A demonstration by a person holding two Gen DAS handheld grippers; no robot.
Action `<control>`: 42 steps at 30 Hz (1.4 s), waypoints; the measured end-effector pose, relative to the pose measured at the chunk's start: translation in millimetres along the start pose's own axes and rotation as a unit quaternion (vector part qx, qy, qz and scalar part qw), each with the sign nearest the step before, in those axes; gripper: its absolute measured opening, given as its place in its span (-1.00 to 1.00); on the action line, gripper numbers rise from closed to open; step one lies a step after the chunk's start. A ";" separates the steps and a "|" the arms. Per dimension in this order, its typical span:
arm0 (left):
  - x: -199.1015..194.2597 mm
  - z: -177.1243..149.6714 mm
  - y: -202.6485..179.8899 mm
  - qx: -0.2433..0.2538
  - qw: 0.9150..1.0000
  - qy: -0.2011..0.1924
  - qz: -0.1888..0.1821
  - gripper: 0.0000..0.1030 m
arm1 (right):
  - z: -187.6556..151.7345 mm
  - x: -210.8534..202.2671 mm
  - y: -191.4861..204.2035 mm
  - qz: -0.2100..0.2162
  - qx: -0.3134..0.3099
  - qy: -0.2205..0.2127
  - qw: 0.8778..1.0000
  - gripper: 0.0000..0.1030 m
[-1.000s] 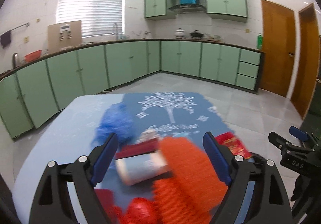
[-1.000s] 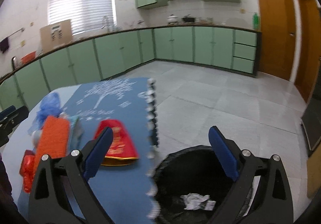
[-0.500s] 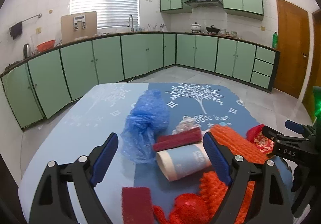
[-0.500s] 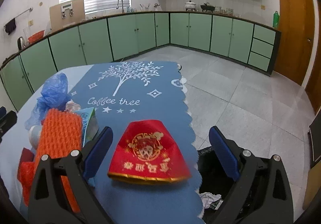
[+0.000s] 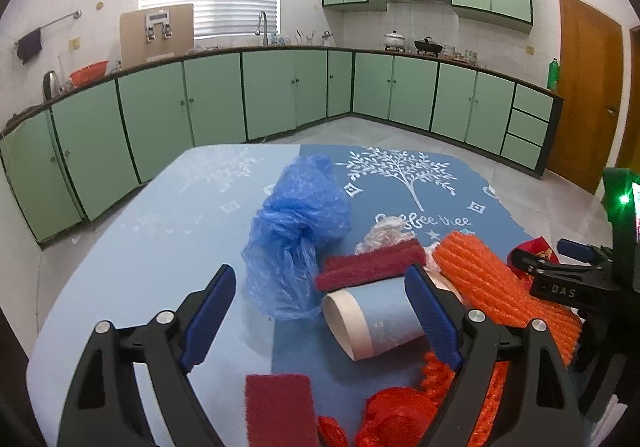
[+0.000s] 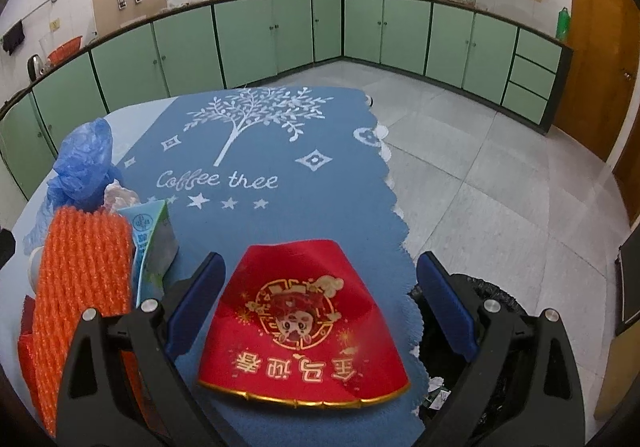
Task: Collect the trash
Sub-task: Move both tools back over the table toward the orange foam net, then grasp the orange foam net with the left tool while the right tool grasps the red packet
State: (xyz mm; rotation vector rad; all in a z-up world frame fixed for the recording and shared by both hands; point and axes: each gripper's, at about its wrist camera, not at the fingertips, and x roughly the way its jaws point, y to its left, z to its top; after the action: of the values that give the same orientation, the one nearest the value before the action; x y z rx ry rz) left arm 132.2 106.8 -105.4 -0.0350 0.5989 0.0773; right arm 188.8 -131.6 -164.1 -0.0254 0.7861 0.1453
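Surveying the table (image 5: 120, 247) from both wrist views, we record the following. Our left gripper (image 5: 320, 311) stands wide apart and holds nothing; its blue pads (image 5: 208, 311) frame a paper cup (image 5: 372, 319) lying on its side, mouth toward the camera. Just behind the cup lies a dark red pad (image 5: 370, 265), with a crumpled blue bag (image 5: 296, 235) touching its left end and a small wad of clear wrap (image 5: 386, 233) behind it. A second dark red pad (image 5: 280, 407) lies flat near the bottom edge, apart from the cup. To the right of the cup, orange foam netting (image 5: 492, 283) runs toward the camera, and red crumpled material (image 5: 396, 417) sits low in the frame below it.

Our right gripper (image 6: 320, 301) is likewise spread wide and empty. Between its fingers lies a red fan-shaped paper (image 6: 308, 323) with gold trim and lettering, flat on the blue cloth (image 6: 260, 151) near the scalloped edge. Left of it we see the orange netting (image 6: 84, 275), a small green and white carton (image 6: 154, 243) leaning against it, and the blue bag (image 6: 80, 163) further back. Beyond the table edge, low on the right, stands a bin (image 6: 492, 367) with a black liner; scraps of paper (image 6: 434, 393) show inside it.
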 end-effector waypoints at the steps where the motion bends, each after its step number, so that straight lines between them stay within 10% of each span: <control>1: 0.9 -0.7 -0.8 0.001 1.000 0.001 -0.001 0.65 | -0.2 0.6 -0.4 0.004 0.000 0.002 1.000 0.82; 27: -25.3 -8.5 -73.1 0.024 0.997 0.007 -0.079 0.62 | -18.3 -78.5 -44.0 -0.046 0.007 -0.072 0.996 0.81; 34: -15.0 -15.5 -93.0 0.023 0.993 0.038 -0.108 0.31 | -27.7 -85.6 -60.2 -0.052 0.018 -0.073 0.996 0.81; 42: -13.8 -19.7 -98.2 0.023 0.991 0.040 -0.125 -0.69 | -28.8 -79.3 -56.1 -0.043 0.020 -0.070 0.996 0.81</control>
State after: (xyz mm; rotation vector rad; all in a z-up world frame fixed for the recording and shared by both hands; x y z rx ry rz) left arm 117.9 7.0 -112.8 -0.0689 0.6719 -0.1809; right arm 121.0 -198.9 -130.2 -0.0103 0.6462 0.0496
